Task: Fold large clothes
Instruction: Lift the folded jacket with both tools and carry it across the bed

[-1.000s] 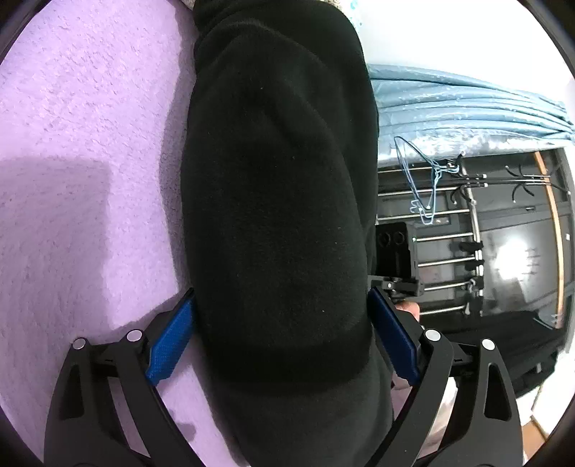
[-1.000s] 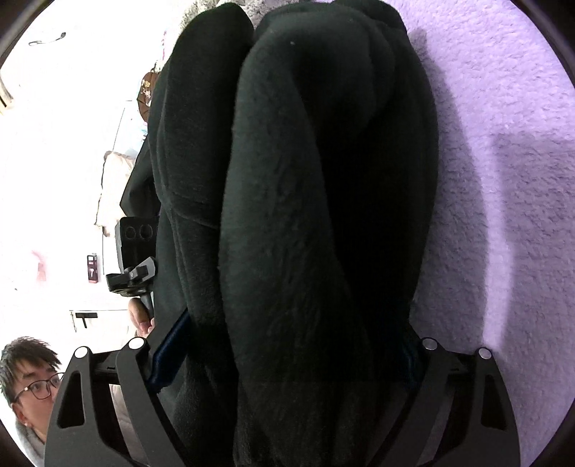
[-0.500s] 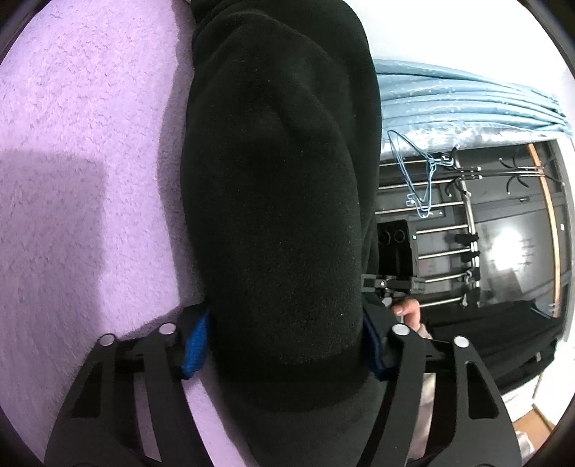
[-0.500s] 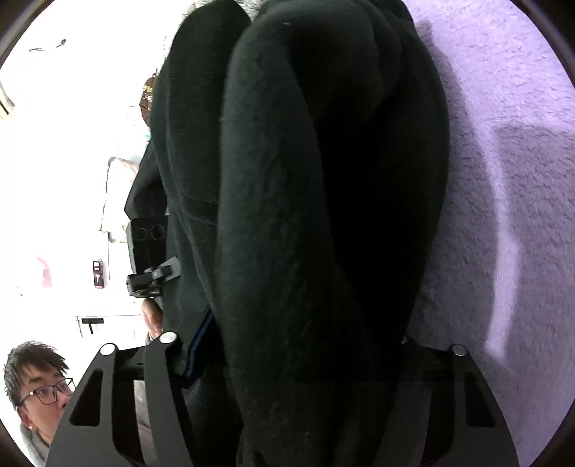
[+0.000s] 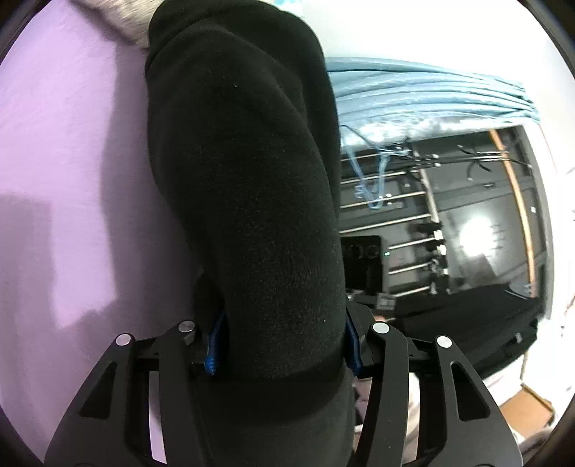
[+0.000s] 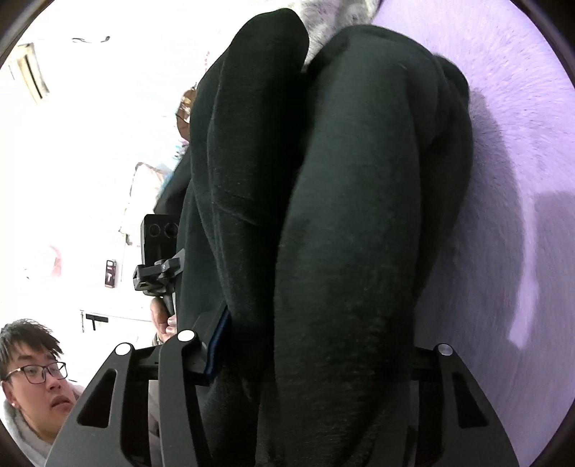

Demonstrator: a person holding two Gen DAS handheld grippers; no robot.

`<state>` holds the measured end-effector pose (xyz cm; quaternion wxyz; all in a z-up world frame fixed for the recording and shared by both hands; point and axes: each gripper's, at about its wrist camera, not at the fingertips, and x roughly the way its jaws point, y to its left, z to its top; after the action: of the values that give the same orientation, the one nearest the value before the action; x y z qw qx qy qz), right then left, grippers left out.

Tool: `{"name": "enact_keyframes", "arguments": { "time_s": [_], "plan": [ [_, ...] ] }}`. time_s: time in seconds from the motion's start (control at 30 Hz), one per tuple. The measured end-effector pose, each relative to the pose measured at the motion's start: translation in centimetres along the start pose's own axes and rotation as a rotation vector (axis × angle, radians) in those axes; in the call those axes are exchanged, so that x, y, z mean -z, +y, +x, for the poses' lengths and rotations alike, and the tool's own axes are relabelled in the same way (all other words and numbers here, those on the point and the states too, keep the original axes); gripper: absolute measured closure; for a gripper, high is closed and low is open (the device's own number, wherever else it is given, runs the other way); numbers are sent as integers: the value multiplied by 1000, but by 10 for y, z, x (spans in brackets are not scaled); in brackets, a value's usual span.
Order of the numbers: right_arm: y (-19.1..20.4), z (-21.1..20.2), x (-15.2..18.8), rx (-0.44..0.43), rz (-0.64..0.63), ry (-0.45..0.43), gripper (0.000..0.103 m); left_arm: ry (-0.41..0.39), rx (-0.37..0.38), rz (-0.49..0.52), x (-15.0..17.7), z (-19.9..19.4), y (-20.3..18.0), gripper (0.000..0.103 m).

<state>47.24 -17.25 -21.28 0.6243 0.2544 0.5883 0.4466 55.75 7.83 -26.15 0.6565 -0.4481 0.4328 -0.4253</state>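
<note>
A thick folded bundle of black fleece garment [image 5: 244,179] runs away from my left gripper [image 5: 284,341] over the purple plush blanket [image 5: 72,179]. The left jaws are closing, and both blue pads [image 5: 214,345] press into the bundle's sides. In the right wrist view the same black fleece garment [image 6: 352,215] shows several rolled folds. My right gripper [image 6: 316,345] is closing on it too. Its left blue pad [image 6: 218,341] bears on the cloth, while the right pad is hidden by fleece. Each view shows the other gripper's black body [image 5: 363,258] [image 6: 158,251] beside the bundle.
The purple blanket [image 6: 521,143] spreads to the right of the bundle, with grey fur [image 5: 118,18] at its far edge. A blue curtain [image 5: 413,97] and a metal clothes rack with hangers [image 5: 388,186] stand behind. A person's head [image 6: 32,366] is at the lower left.
Both pairs of jaws have drawn in from wide open until the pads squeeze the fleece bundle. Both grippers have risen a little with it.
</note>
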Motion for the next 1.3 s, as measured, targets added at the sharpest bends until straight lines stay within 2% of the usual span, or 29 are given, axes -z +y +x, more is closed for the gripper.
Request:
{"name": "enact_keyframes", "arguments": {
  "time_s": [0.23, 0.4, 0.6, 0.7, 0.73, 0.87, 1.0, 1.1, 1.3],
  "plan": [
    [37, -33, 29, -53, -41, -35, 52, -12, 27, 41, 22, -16, -62, 55],
    [64, -49, 60, -70, -81, -30, 52, -20, 20, 65, 59, -37, -103, 55],
    [97, -36, 87, -63, -119, 0, 52, -47, -4, 79, 103, -75, -125, 55],
    [106, -29, 88, -76, -140, 22, 52, -68, -27, 87, 120, -101, -133, 55],
    [99, -20, 70, -84, -143, 32, 52, -77, -30, 88, 125, -110, -133, 55],
    [95, -17, 60, -102, -191, 82, 52, -146, -41, 76, 150, -160, -137, 55],
    [129, 34, 44, -101, -248, 153, 52, -239, -49, 17, 176, -218, -130, 55],
    [154, 68, 31, -112, -284, 199, 52, -306, -58, 13, 191, -261, -128, 55],
    [169, 110, 21, -125, -364, 294, 52, -435, -104, 18, 217, -339, -134, 55]
  ]
}}
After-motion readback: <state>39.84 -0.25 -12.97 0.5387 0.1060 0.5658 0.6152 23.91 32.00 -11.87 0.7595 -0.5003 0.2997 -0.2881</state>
